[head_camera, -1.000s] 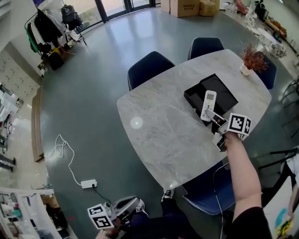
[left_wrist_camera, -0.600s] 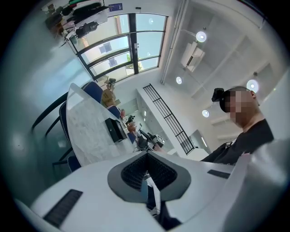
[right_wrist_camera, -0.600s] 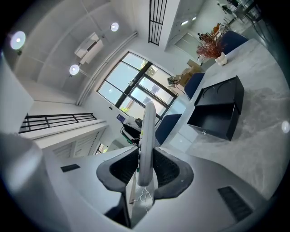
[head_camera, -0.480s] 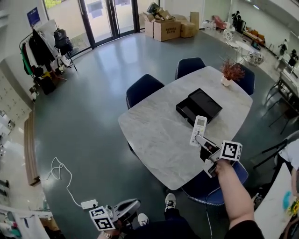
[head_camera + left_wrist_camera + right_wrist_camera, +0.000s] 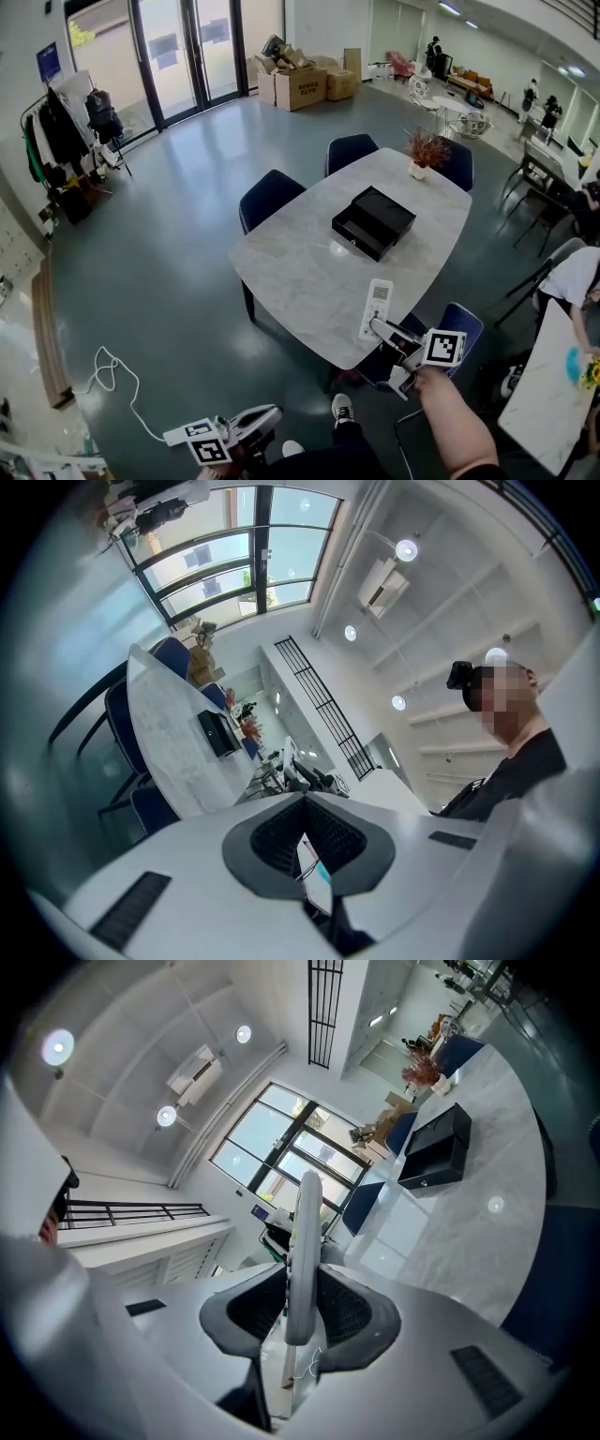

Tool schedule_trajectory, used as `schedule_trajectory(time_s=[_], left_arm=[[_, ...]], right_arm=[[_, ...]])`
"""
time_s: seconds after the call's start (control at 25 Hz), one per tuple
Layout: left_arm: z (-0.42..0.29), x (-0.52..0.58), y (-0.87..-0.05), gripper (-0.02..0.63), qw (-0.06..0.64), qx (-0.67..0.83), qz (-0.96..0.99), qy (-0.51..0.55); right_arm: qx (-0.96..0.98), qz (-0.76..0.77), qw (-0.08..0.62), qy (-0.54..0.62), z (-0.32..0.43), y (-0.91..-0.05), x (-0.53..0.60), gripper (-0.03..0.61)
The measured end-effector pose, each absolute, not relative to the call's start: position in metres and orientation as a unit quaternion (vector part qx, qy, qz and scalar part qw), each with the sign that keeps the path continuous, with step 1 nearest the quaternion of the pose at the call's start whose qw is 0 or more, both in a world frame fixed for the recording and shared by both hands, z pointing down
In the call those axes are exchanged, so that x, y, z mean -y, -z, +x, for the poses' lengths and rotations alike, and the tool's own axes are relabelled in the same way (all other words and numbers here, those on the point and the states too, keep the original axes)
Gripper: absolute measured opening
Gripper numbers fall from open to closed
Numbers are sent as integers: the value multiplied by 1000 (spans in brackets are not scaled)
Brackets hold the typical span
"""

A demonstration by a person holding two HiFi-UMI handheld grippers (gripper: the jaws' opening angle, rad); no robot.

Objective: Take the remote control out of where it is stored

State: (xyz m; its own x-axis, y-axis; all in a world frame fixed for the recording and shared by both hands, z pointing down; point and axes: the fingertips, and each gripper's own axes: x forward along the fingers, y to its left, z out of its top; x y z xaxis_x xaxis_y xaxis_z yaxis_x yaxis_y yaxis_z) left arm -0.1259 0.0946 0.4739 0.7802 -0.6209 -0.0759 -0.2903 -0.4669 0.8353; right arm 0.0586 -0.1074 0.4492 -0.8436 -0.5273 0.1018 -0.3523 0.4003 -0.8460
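One slim white remote control with a small screen.

No legible text in any view.
- Cardboard boxes near glass doors: dark print on side face, too small to read.
- Blue sign on wall, far left: pale marks, unreadable.
- Remote control: small window near top end, key markings not resolvable.
- Cubes on left gripper and right gripper: black-and-white square patterns only, no letters or digits.
- Both gripper views: no print anywhere.
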Motion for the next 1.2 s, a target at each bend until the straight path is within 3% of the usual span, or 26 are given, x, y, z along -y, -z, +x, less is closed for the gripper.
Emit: schedule_trajectory(time_s=[0.28, 0.68, 1.2], left_arm=[[-120, -129, -471, 5, 446, 229, 848, 173], [-96, -155, -482, 5, 464, 180, 854, 149], [-73, -158, -475, 5, 463, 158, 862, 131]], right_arm=[[-820, -268, 122, 491, 49, -452, 12, 109], [-818, -259, 97, 504, 29, -483, -107, 110], [-821, -236, 107, 509, 24, -481, -173, 110]])
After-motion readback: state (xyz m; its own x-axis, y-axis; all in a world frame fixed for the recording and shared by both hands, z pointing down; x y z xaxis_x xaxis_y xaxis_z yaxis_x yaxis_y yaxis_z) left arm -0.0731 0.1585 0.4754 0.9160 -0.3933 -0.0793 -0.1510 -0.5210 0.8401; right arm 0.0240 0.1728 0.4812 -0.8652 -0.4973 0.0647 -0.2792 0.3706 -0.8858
